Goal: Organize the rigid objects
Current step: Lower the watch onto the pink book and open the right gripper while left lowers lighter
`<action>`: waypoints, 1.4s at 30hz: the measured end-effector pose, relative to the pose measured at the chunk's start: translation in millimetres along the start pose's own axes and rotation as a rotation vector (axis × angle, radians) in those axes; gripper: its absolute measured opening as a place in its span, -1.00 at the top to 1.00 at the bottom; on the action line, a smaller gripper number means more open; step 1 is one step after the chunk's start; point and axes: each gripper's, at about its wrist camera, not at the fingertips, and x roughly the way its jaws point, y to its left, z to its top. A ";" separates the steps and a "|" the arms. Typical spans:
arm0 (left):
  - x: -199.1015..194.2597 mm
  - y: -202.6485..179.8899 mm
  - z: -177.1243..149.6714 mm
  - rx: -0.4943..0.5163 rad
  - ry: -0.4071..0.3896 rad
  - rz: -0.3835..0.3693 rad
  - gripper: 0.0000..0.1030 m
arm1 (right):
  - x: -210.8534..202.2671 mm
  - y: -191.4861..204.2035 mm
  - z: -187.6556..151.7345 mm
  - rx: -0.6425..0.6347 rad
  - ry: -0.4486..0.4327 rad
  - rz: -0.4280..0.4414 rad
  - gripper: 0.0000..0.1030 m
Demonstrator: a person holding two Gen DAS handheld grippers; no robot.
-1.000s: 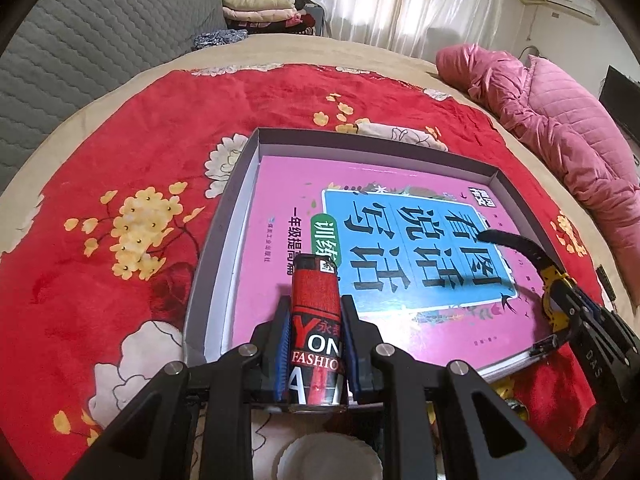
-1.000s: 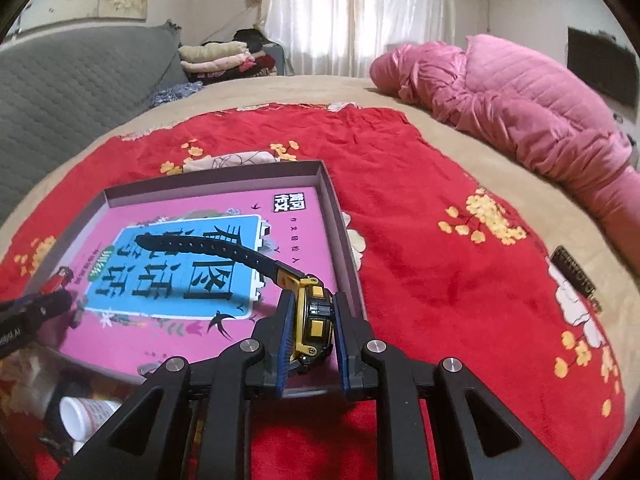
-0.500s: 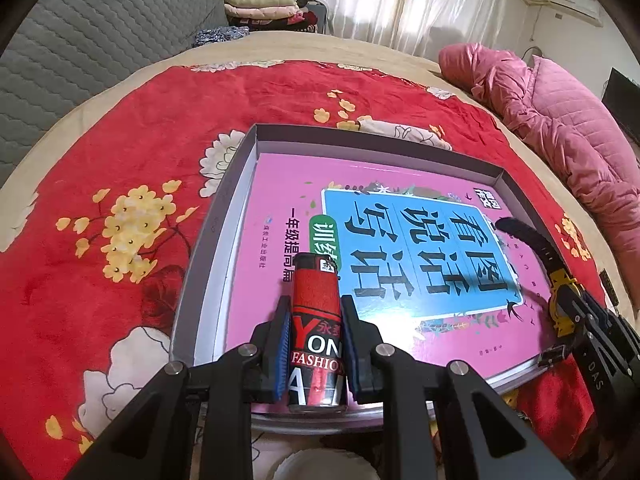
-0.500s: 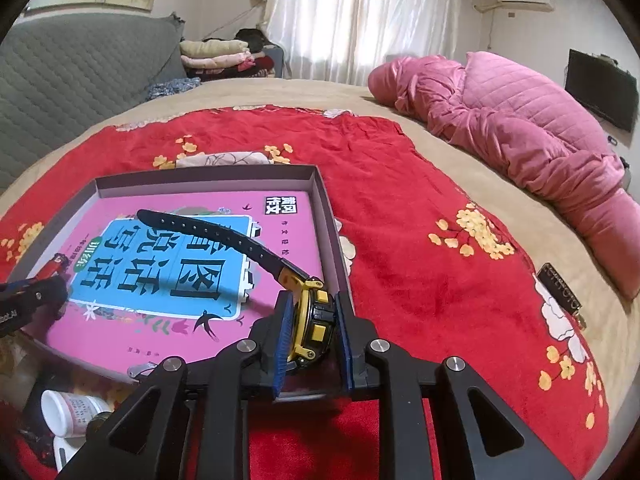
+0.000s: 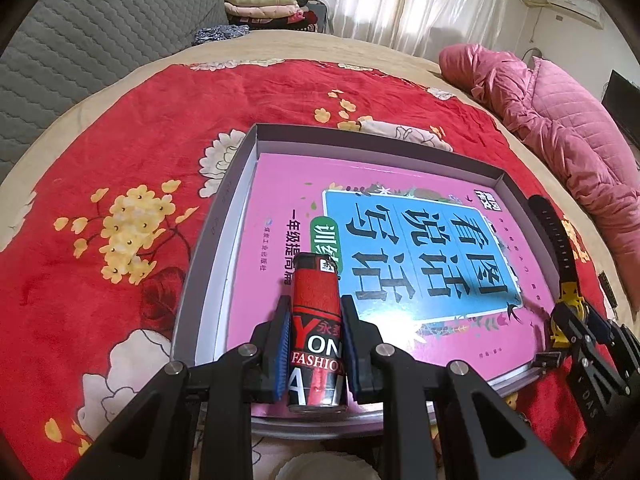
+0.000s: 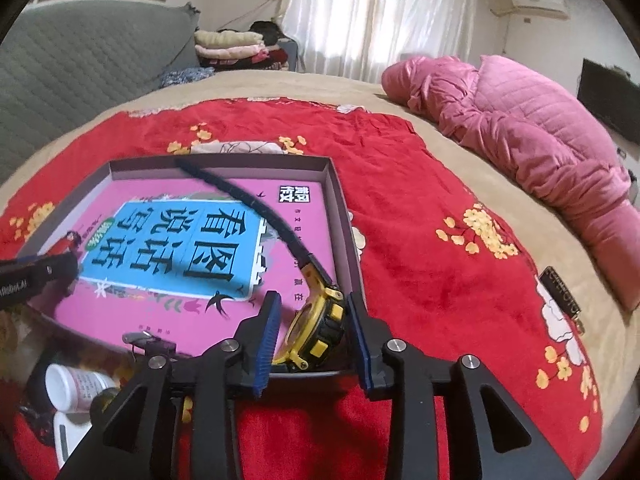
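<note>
My left gripper (image 5: pixel 314 344) is shut on a red lighter (image 5: pixel 316 304) and holds it upright over the near edge of a grey tray (image 5: pixel 224 216). A pink book with a blue panel (image 5: pixel 400 240) fills the tray. In the right wrist view, a yellow and black watch (image 6: pixel 316 332) lies in the near right corner of the tray (image 6: pixel 344 216), its black strap stretched over the book (image 6: pixel 168 240). My right gripper (image 6: pixel 313 300) straddles the watch with its jaws opening, and both pads stand clear of it. The left gripper (image 6: pixel 36 276) shows at the left edge.
The tray sits on a red floral blanket (image 5: pixel 120 160) on a bed. A pink quilted jacket (image 6: pixel 520 132) lies at the right. A white bottle (image 6: pixel 76 386) and a metal clip (image 6: pixel 148 340) lie near the tray's front edge. A small dark item (image 6: pixel 560 292) rests on the blanket.
The right gripper's jaws have parted and let go of the watch, which now rests in the tray corner. The left gripper still holds the lighter in the same spot.
</note>
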 end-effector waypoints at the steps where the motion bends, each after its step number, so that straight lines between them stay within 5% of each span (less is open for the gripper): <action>1: 0.1 -0.2 0.3 0.000 0.000 0.001 0.55 | -0.3 1.7 0.5 -0.013 -0.003 -0.007 0.29; 7: 0.9 0.3 0.9 -0.002 0.002 0.000 0.55 | 3.9 14.6 4.7 -0.112 -0.040 -0.072 -0.06; 26: 2.1 2.8 4.2 -0.021 0.007 0.000 0.55 | 1.4 -24.6 8.6 0.063 -0.064 -0.013 -0.24; 42: 2.3 1.7 2.9 -0.014 0.014 -0.005 0.55 | 22.2 -20.7 18.2 0.020 -0.021 -0.111 -0.28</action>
